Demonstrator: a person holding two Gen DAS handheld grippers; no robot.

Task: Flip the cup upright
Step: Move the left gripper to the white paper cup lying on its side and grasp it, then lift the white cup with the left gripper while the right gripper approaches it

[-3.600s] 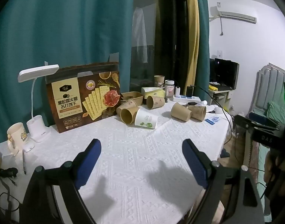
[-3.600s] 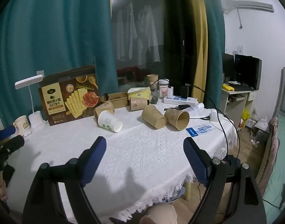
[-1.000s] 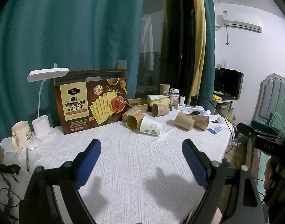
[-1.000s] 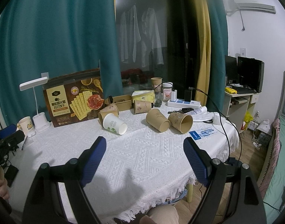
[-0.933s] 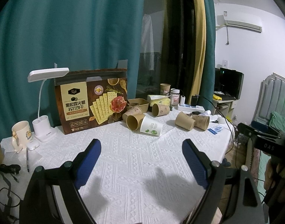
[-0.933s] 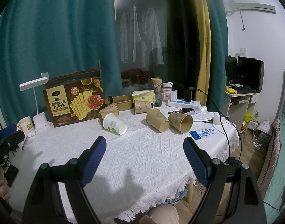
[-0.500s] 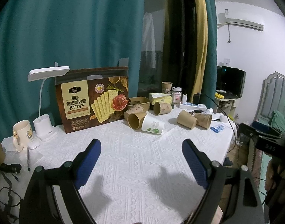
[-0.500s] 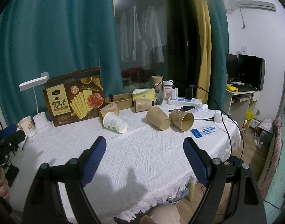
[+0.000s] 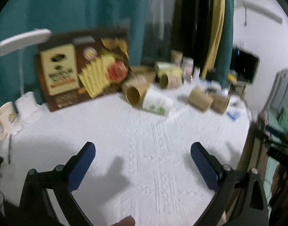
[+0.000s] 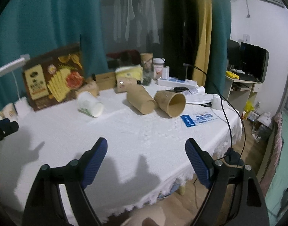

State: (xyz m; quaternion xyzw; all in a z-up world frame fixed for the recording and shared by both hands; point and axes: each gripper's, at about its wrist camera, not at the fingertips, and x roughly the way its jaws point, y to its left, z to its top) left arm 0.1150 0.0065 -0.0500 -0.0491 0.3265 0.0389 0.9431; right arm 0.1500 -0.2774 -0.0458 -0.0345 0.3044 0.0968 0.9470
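Several paper cups lie on their sides on the white tablecloth. In the left wrist view, a white cup with green print rests against a brown cup whose mouth faces me; two more brown cups lie to the right. The right wrist view shows the white cup, a brown cup and a brown cup with its mouth toward me. My left gripper is open; its jaws have just been opening with nothing between them. My right gripper is open and empty. Both hang well short of the cups.
A cracker box, a white desk lamp and a mug stand at the back left. A power strip, a black cable and a blue card lie at the right. The table edge drops off there.
Both grippers have moved forward and down toward the table, so the cups look larger. The left gripper's fingers stand wider apart than before. The left view is now blurred.
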